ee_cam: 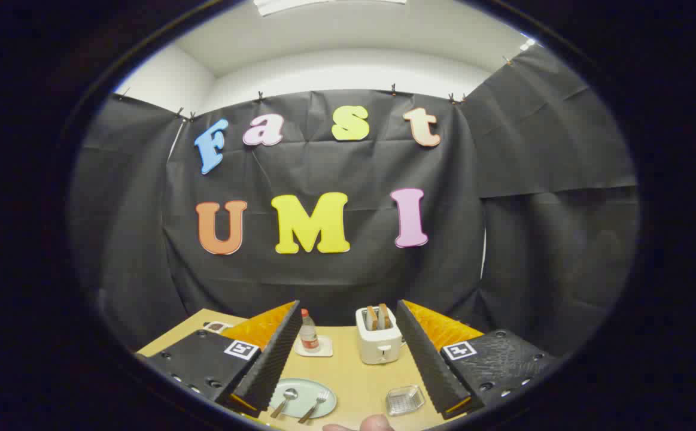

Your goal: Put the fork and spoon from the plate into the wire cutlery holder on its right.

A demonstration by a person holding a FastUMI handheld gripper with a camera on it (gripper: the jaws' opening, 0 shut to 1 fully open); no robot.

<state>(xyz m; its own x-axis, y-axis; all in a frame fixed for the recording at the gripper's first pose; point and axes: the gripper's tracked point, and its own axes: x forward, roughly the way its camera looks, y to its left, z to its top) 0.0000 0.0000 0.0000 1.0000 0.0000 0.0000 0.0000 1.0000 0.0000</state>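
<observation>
Tool (348, 353) spread wide, nothing gripped; cutlery not yet touched.
We see spoon (283, 401) and fork (315, 405) lying side by side on the plate (303, 387), between the fingers; the wire cutlery holder (404, 400) on its right looks empty. We judge both stiff, light, slippery metal: pinch mid-handle. A toaster (377, 342) holds bread slices beyond.

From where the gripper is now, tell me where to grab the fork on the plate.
Take the fork by its handle, the end nearer the camera, which sticks out over the plate's rim. Come down from above with the fingers across the handle, since it lies flat beside the spoon. The hand-held gripper is open, well above the table.
</observation>
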